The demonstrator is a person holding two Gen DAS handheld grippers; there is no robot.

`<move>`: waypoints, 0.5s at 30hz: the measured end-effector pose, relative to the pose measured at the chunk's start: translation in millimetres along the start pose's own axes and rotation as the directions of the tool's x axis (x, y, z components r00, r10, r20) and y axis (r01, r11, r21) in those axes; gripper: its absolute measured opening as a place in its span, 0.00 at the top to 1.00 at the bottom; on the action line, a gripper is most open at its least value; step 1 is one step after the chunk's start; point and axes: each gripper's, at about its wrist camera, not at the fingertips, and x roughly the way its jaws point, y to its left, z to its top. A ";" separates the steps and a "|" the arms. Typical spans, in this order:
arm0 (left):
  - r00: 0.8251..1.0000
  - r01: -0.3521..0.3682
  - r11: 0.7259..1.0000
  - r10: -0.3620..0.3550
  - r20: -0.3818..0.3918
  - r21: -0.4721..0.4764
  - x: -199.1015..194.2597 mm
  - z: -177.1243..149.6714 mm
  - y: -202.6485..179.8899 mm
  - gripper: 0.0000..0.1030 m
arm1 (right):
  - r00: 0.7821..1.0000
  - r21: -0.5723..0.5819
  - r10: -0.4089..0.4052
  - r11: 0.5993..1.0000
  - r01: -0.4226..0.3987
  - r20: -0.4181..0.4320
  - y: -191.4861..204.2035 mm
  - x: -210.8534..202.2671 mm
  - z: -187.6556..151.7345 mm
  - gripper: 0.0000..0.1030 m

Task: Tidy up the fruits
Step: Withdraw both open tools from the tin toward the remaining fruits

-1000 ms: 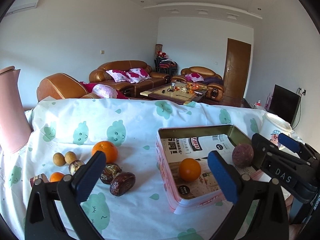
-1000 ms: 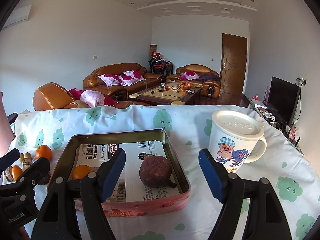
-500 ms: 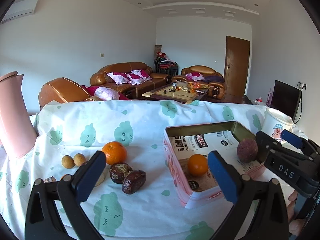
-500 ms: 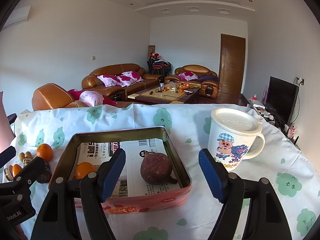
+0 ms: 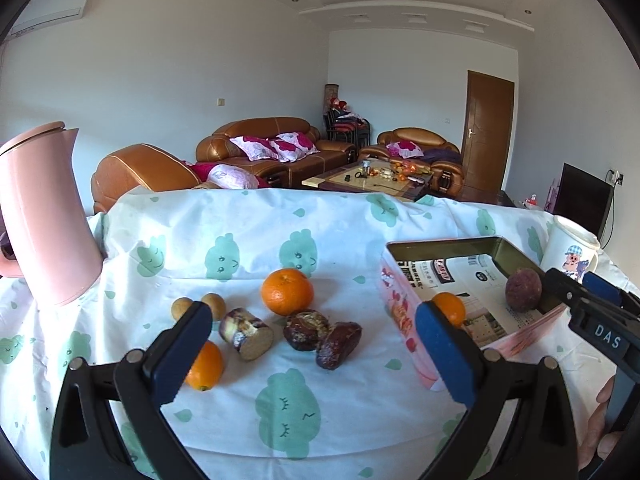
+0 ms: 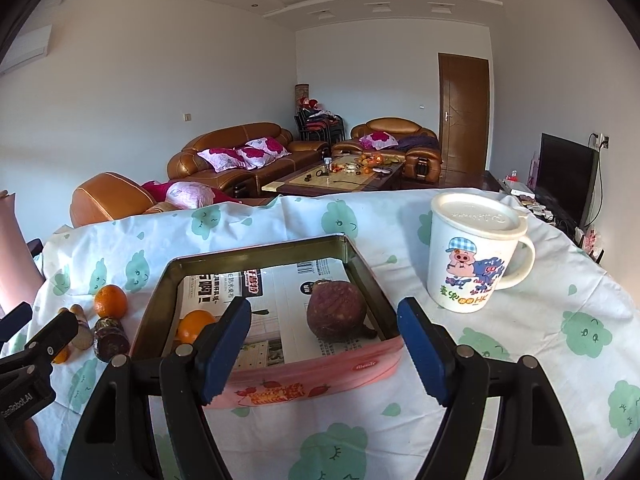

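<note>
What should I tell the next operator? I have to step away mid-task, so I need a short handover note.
Left gripper: open, empty, over the loose fruit.
Right gripper: open, empty, at the tin's near wall.
In the tin: one small orange and a dark purple fruit.
Still on the cloth, left of the tin: large orange, small orange, two dates, two small brown fruits, a cut purple piece.
Left to do: move those into the tin.
</note>
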 end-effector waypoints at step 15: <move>0.994 -0.091 0.996 0.092 -0.057 0.008 1.8 1.8 53.6 0.00 | 0.989 -0.021 0.147 0.989 -0.147 -0.002 62.1 -21.4 -9.2 0.25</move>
